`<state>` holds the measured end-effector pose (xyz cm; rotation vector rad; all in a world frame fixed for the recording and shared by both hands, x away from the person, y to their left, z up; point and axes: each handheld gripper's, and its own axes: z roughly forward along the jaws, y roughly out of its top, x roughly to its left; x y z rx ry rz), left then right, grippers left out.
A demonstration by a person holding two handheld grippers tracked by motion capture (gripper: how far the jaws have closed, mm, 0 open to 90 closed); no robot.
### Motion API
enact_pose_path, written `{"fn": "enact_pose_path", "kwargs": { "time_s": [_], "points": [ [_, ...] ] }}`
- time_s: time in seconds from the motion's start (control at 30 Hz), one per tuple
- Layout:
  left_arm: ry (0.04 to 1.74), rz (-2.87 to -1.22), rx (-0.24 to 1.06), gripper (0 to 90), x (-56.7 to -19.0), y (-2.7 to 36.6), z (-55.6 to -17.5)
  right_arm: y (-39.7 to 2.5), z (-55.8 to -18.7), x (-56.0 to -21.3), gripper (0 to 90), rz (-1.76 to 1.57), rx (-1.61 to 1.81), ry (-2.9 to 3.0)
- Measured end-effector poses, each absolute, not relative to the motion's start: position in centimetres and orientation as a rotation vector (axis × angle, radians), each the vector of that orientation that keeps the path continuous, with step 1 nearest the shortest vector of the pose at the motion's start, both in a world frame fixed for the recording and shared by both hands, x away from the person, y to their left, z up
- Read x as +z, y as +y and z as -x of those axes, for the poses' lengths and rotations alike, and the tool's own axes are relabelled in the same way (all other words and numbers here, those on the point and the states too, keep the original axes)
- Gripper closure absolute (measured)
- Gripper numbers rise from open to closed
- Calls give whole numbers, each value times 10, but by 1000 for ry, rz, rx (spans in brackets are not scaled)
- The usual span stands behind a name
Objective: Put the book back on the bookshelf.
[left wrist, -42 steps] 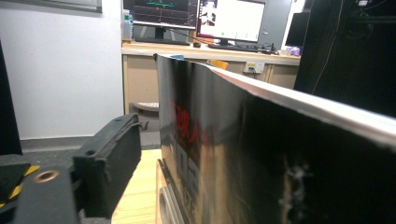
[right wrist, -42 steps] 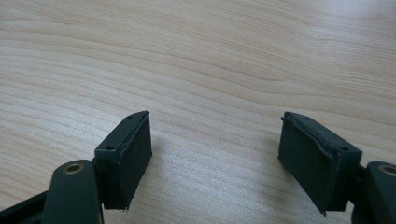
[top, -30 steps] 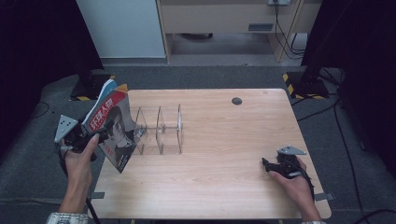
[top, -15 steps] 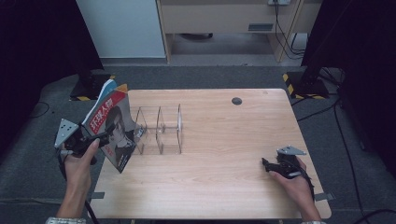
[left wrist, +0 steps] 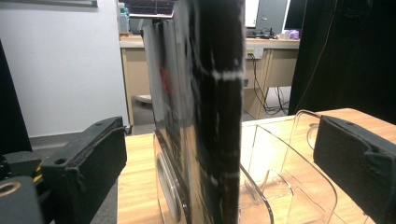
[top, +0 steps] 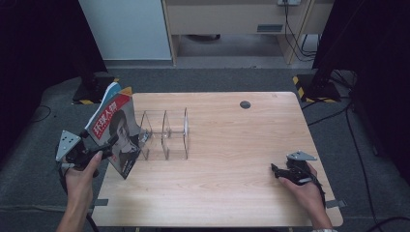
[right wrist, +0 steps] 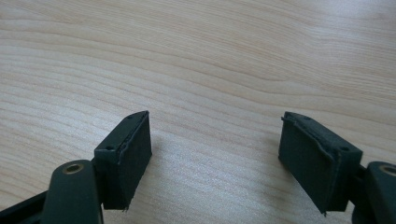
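Magazine [top: 116, 133] upright between wide jaws, untouched | left gripper [top: 107, 146] spread wide | right gripper [top: 276, 170] wide, empty

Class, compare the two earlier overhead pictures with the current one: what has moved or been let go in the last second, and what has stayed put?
The left gripper has drawn slightly back toward the person from the magazines, its jaws now spread wide on either side of them. The magazines lean against the clear file rack as before. The right gripper rests open on the table, unmoved.
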<state>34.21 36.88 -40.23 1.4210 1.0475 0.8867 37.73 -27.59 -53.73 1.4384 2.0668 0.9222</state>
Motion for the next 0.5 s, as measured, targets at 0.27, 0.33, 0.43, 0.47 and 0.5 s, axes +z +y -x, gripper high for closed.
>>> {"fn": "enact_pose_path", "kwargs": {
  "time_s": [0.27, 0.33, 0.43, 0.47, 0.5],
  "points": [
    [1056, -1415, 886, 19, -407, 371, -335, -276, -377, -537, 254, -1432, 921, 2069],
    [1059, -1417, 883, 19, -408, 372, -334, -276, -377, -537, 254, -1433, 923, 2068],
    [1066, -1418, 878, 20, -411, 372, -331, -275, -377, -537, 254, -1437, 925, 2067],
    [1068, -1417, 883, 20, -412, 372, -330, -275, -377, -537, 253, -1433, 924, 2066],
    [1069, -1418, 883, 20, -413, 373, -329, -275, -377, -537, 253, -1433, 924, 2067]
  ]
}}
